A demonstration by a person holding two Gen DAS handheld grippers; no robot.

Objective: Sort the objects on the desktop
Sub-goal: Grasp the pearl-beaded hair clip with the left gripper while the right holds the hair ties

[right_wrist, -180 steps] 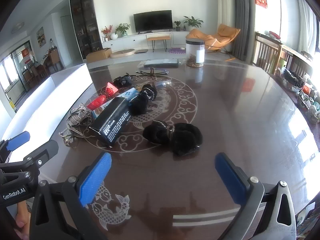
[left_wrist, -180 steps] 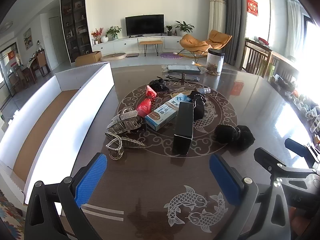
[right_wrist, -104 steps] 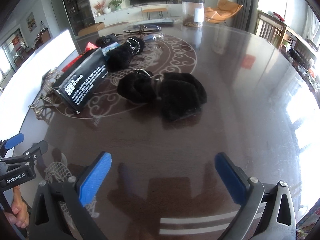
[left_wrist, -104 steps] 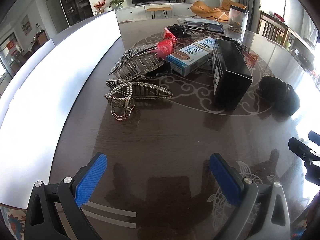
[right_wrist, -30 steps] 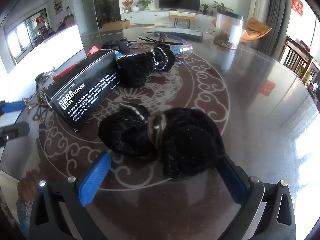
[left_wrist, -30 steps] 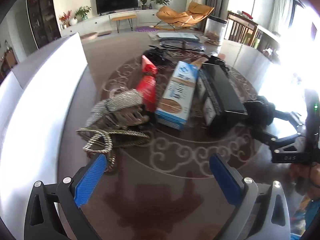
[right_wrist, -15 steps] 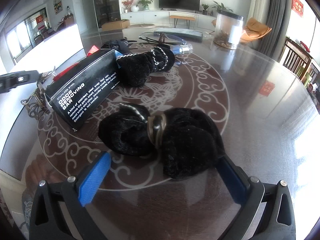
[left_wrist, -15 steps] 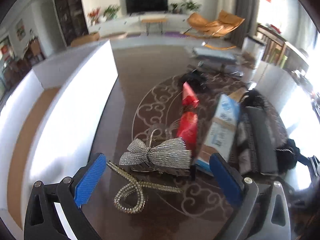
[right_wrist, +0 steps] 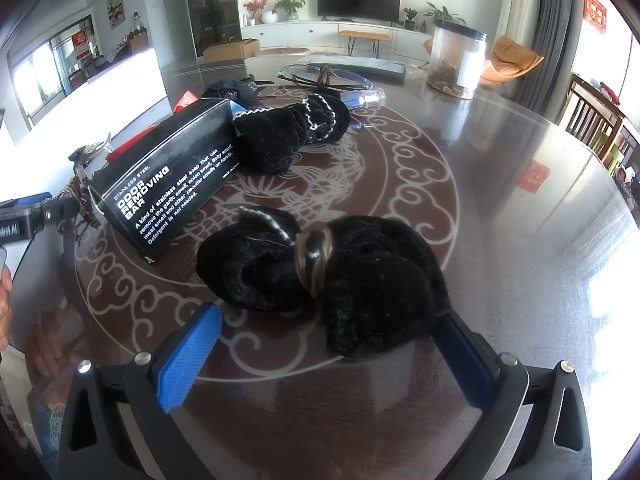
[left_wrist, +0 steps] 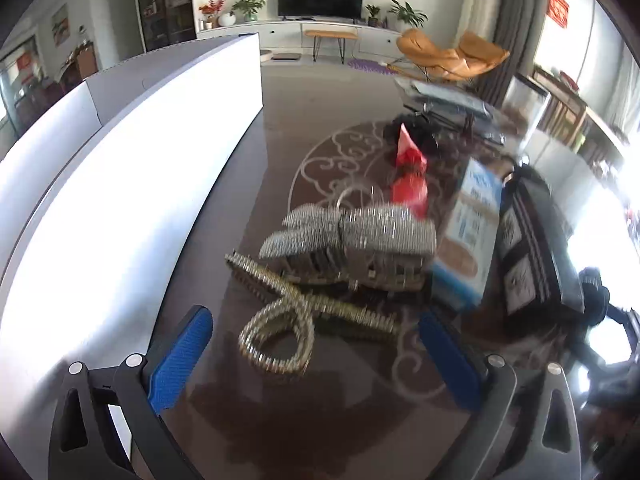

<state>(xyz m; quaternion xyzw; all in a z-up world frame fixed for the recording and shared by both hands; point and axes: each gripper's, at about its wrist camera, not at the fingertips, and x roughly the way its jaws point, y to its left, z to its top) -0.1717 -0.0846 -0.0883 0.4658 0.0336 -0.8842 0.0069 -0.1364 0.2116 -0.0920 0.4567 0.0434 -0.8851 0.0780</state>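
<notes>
Already both grippers are held wide open and empty over the dark table (right_wrist: 520,200). The left gripper (left_wrist: 316,344) is poised above a beaded gold hair clip (left_wrist: 288,320), which lies touching a silver hair claw (left_wrist: 352,236). The right gripper (right_wrist: 328,344) is set around a black furry hair tie (right_wrist: 320,268). If the clip is pinched now, the silver claw may be snagged and dragged along; the soft tie may be squeezed out sideways.

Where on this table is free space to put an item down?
The right side of the table is bare, from the black velvet hair bow to the edge near the chairs. A narrow strip is free between the white box and the rhinestone hair clips. The centre medallion is crowded.
</notes>
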